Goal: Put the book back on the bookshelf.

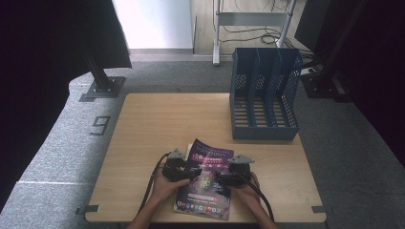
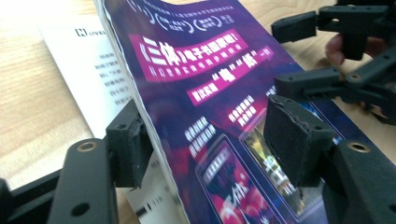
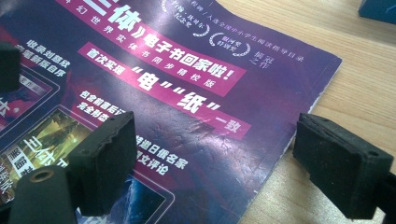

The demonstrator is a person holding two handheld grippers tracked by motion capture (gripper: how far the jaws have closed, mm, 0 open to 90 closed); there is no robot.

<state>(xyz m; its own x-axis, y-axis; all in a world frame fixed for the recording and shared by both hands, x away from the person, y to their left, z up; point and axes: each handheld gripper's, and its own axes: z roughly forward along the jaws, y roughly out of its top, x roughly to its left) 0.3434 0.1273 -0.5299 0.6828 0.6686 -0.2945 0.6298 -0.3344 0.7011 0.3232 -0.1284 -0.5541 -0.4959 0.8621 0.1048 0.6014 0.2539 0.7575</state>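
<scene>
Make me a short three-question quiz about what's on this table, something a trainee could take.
1. True or false: the blue file rack stands at the table's far right part.
2. What spans the left claw's two jaws?
A. the purple magazine's edge
B. a cable
C. nothing
3. Fill in: the right claw is ____, its jaws on either side of the magazine's edge.

Key: 1 true; 2 A; 3 open.
</scene>
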